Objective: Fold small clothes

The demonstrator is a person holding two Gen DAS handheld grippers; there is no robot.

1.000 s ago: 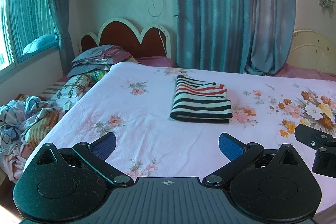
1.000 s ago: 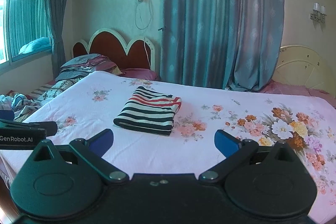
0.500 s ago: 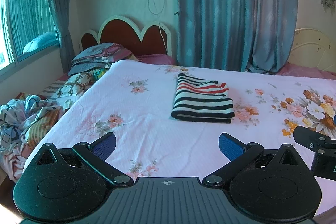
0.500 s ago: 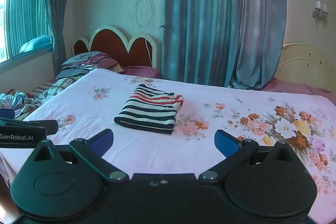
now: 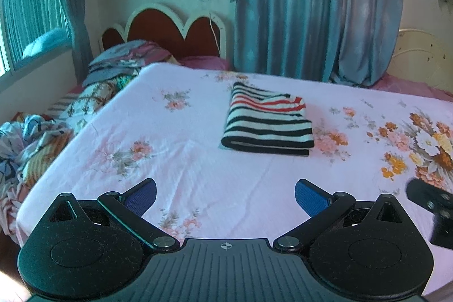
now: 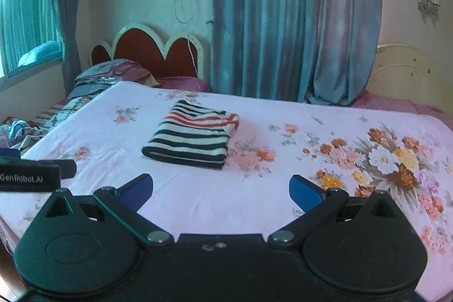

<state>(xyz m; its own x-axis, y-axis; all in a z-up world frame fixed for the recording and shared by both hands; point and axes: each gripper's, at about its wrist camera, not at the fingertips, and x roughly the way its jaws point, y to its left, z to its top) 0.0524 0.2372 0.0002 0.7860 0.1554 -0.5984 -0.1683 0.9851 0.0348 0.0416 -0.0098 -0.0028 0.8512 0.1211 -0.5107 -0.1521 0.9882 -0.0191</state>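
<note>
**Striped garment folded on bed, both grippers spread and empty**

Folded striped garment (image 5: 267, 122) lying flat on the pink floral bedsheet (image 5: 198, 174), near the middle of the bed, black-and-white bands in front, red-and-white bands at the far end. Well apart from both tools.

Left gripper (image 5: 225, 193) hovering over the near edge of the sheet, blue pads (image 5: 141, 196) spread wide, nothing between them. Right gripper (image 6: 220, 190) likewise splayed apart and empty, above the same near edge; seen in the left wrist view only as a dark part at the right border.

Heap of crumpled clothes (image 5: 25, 143) off the left side of the bed. Stacked bedding (image 5: 124, 67) by the scalloped headboard (image 5: 170, 27). Blue curtains (image 5: 317, 4) hanging behind the bed.
</note>
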